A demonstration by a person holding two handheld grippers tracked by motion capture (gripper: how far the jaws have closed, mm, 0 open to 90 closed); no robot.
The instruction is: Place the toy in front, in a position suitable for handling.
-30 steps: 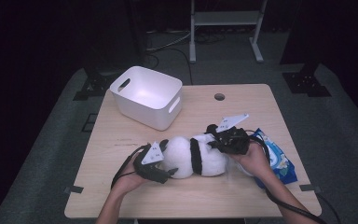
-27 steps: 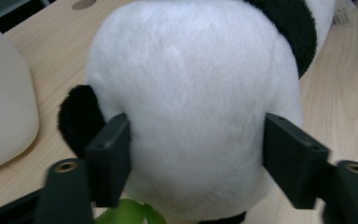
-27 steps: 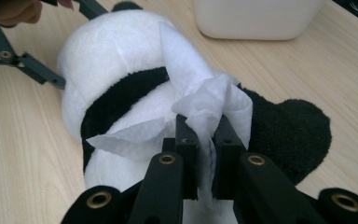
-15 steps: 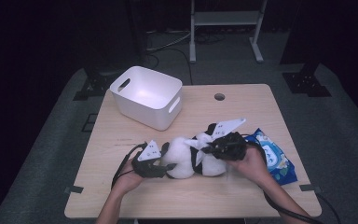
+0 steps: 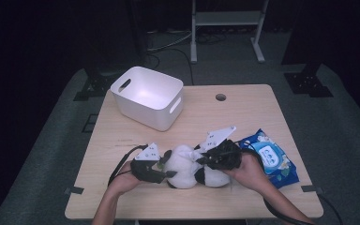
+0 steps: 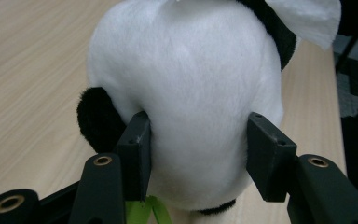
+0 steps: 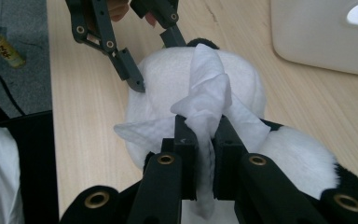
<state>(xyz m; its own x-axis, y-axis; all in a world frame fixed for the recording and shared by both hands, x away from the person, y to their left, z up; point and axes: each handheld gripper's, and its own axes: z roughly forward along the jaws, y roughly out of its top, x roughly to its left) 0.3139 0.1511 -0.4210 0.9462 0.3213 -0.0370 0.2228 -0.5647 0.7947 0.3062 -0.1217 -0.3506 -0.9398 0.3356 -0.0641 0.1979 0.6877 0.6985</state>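
Plush panda [image 6: 186,93] squeezed between left tongs [image 6: 198,158]; wipe [image 7: 205,102] pinched in right tongs [image 7: 204,140].

Plush panda [image 6: 186,107]: soft, matt fur. Wipe [image 7: 207,100]: thin crinkled tissue. Table [image 5: 243,117]: matt wood grain. Bin [image 5: 147,96]: smooth white plastic.

In the high view the plush panda [image 5: 187,165] is partly covered by both grippers and hands, so its face cannot be made out. The print on the blue wipes pack [image 5: 271,157] is too small to read. In the left gripper view the picture's top edge cuts off the panda [image 6: 191,93]. In the right gripper view the white bin [image 7: 324,35] runs off the frame.
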